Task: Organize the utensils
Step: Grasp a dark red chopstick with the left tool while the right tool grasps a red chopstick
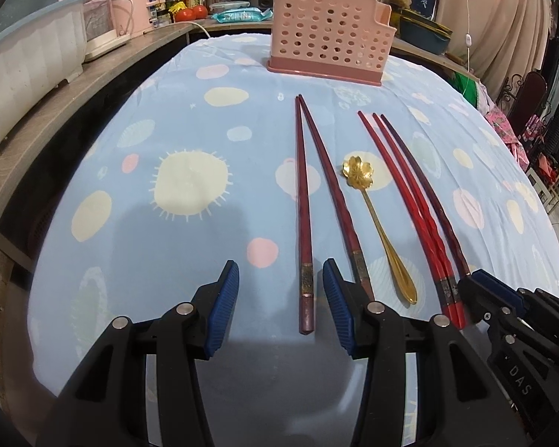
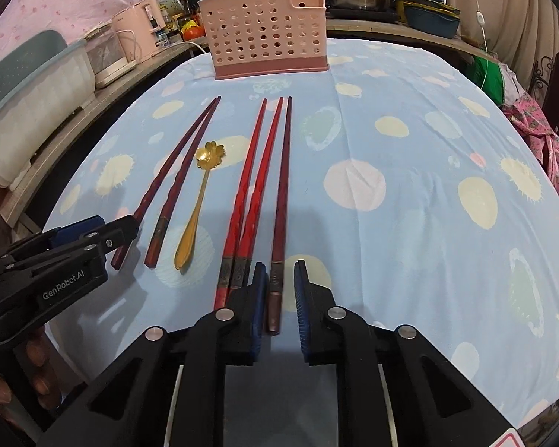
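A blue tablecloth (image 1: 190, 119) with pale spots covers the table; a cluttered counter (image 1: 104, 63) runs behind.

At six o'clock in the left wrist view, the left gripper (image 1: 281, 279) stands spread, straddling the near end of one dark chopstick (image 1: 302, 201) without touching it. Only the right wrist view shows the right gripper (image 2: 278, 279) from behind: its jaws are narrowed around the purple chopstick (image 2: 282, 186), left pad about touching, a gap at the right pad. Two red chopsticks (image 2: 247, 186) lie just beside it.

All sticks lie lengthwise, tips toward twelve o'clock. The gold spoon (image 1: 372, 205) lies between the pairs, bowl far.

At twelve o'clock stands the pink holder (image 1: 327, 26).
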`<state>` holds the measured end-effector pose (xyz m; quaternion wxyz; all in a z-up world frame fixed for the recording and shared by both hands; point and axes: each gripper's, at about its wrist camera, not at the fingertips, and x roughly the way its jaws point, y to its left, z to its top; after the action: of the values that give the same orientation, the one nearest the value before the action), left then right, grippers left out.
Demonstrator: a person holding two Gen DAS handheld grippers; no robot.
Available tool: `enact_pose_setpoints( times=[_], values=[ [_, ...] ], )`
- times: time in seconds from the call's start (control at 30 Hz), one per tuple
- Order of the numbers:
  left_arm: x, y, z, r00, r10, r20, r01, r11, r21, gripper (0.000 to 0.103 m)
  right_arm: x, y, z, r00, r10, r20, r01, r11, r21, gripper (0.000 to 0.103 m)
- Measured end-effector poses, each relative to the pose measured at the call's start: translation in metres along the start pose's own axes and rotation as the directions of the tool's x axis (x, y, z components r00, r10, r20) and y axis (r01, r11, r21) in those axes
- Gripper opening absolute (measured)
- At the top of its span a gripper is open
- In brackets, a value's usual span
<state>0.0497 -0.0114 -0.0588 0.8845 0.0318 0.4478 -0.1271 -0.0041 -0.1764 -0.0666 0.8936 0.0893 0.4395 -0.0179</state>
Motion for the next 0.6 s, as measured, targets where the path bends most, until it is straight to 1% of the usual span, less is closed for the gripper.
enact_pose_setpoints(
  times=[0.17, 0.33, 0.4, 0.43, 0.53, 0.6],
  values=[
    [-0.0001, -0.0015, -0.0033, 1.000, 0.003, 0.008, -0.003, 1.000, 0.008, 0.044, -0.0016, -0.0004, -0.0030, 1.000, 0.001, 0.007, -0.001, 1.000, 0.008, 0.011],
    [-0.0005, -0.0019, -0.0050, 1.000, 0.011, 0.013, -0.011, 1.000, 0.016, 0.038, -0.0024, -0.0015, -0.0044, 1.000, 0.002, 0.009, -0.002, 1.000, 0.017, 0.010],
    [-0.0007, -0.0016, -0.0054, 1.000, 0.011, 0.016, -0.012, 1.000, 0.018, 0.031, -0.0024, -0.0019, -0.0040, 1.000, 0.002, 0.009, -0.003, 1.000, 0.018, 0.010],
    [-0.0007, -0.0018, -0.0054, 1.000, 0.012, 0.018, -0.013, 1.000, 0.020, 0.030, -0.0022, -0.0020, -0.0038, 1.000, 0.002, 0.009, -0.002, 1.000, 0.018, 0.009],
    [-0.0002, -0.0026, -0.0053, 1.000, 0.016, 0.023, -0.017, 1.000, 0.026, 0.023, -0.0021, -0.0021, -0.0040, 1.000, 0.001, 0.008, -0.001, 1.000, 0.015, 0.009],
    [-0.0001, -0.0030, -0.0052, 1.000, 0.007, 0.025, -0.007, 1.000, 0.029, 0.012, -0.0022, -0.0022, -0.0043, 1.000, 0.000, 0.008, 0.000, 1.000, 0.012, 0.009]
  ],
)
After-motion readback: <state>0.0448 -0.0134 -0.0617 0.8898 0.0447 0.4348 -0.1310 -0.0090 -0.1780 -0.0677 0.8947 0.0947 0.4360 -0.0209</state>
